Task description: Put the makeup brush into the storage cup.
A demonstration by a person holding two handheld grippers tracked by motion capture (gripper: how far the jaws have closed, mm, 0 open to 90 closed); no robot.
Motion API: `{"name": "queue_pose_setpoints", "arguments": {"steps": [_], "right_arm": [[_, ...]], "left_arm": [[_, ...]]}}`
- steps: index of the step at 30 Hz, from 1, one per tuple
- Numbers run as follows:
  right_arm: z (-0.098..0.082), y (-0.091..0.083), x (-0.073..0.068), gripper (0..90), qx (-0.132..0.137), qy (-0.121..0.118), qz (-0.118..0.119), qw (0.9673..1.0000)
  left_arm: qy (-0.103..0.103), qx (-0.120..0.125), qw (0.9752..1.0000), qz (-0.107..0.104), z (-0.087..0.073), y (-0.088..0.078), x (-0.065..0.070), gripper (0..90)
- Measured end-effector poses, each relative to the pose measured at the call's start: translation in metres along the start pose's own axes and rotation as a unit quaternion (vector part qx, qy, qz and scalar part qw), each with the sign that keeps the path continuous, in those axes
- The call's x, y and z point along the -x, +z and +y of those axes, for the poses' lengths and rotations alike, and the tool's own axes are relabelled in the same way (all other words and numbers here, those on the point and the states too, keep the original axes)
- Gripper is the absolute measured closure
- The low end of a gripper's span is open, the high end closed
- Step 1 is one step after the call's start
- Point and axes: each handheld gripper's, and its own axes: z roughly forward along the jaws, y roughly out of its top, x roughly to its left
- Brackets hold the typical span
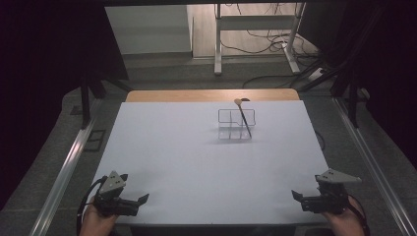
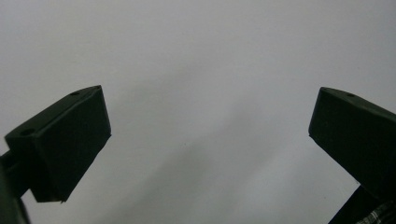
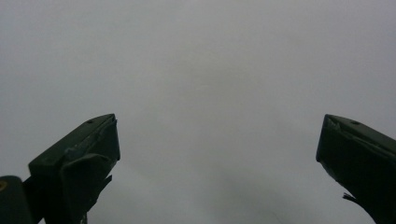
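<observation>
Left gripper (image 1: pixel 142 200) and right gripper (image 1: pixel 298 195): jaws wide apart, holding nothing. Clear organizer (image 1: pixel 236 124) with brush (image 1: pixel 243 116) sits well apart, 1 o'clock from left, 11 o'clock from right.

White table (image 1: pixel 187 162), clear organiser (image 1: pixel 236 124) (tan-tipped black brush (image 1: pixel 243 119)), black hand-held grippers.

- Left gripper (image 1: pixel 142 199): black body, grey three-cornered plate on top, black cable looping off its side
- Right gripper (image 1: pixel 296 195): same black build, same grey plate
- Up close, blocky black jaws with small screw holes near the tips
</observation>
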Motion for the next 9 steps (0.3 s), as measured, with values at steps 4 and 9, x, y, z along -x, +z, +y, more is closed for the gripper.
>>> {"name": "queue_pose_setpoints", "arguments": {"steps": [4,9], "right_arm": [[-0.0015,0.0003,0.0005,0.0,-0.003,0.003,0.001,1.0000],[-0.0024,0.0013,0.0010,0.0,-0.005,0.003,0.002,1.0000]], "left_arm": [[0.001,-0.001,1.0000,0.000,0.0000,0.0002,-0.0004,0.0],[0.000,0.000,1.0000,0.000,0.0012,0.0010,0.0001,0.0]]}}
